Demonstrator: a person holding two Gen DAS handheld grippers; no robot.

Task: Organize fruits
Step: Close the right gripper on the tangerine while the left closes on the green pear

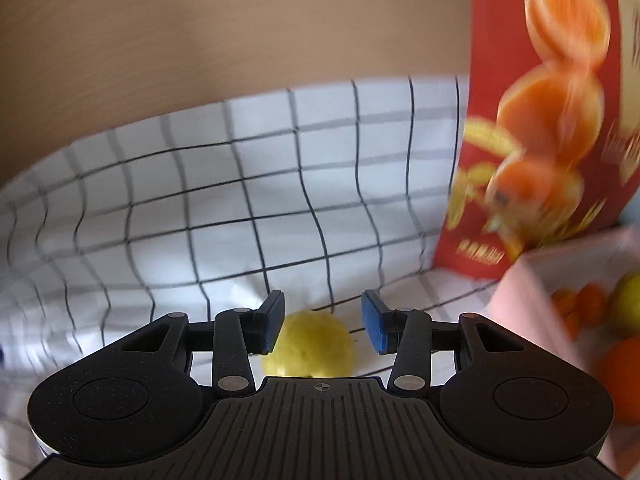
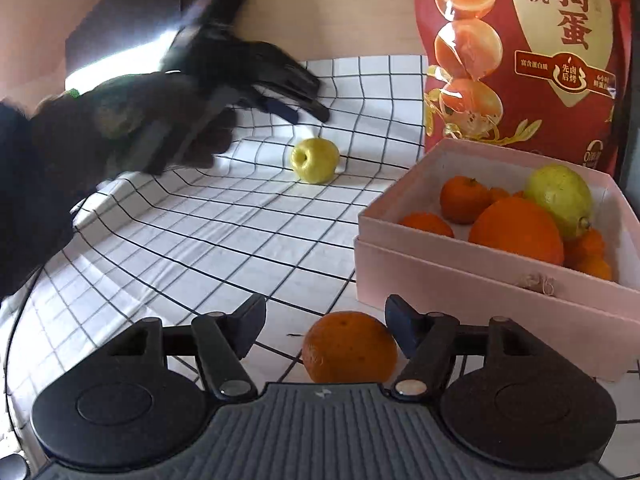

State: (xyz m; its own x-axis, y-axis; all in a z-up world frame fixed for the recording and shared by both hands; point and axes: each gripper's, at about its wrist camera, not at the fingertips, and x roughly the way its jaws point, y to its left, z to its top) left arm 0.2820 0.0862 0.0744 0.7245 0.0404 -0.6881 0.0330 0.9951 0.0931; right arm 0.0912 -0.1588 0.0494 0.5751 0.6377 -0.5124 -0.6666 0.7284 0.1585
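Left gripper (image 1: 323, 317): jaws parted to a middling gap, nothing pinched; yellow apple (image 1: 310, 344) lying on the cloth below the gap, nearer the left blue pad, contact not clear. Same gripper in the right wrist view at 10 o'clock, blurred, carried by a dark-gloved hand (image 2: 132, 128), tips up and left of the apple.

Right gripper (image 2: 326, 326): jaws wide, not gripping; one orange (image 2: 349, 347) sitting on the cloth between the fingers, close against the right one, clear of the left.

Outward at 3 o'clock: one pink box (image 2: 460, 280), open-topped, holding one big orange, one yellow-green lemon-like fruit and at least four small tangerines, some hidden. At 1 o'clock behind it, one red snack bag (image 2: 520, 52) standing upright. Underneath everything, one white checked cloth (image 2: 224, 232).
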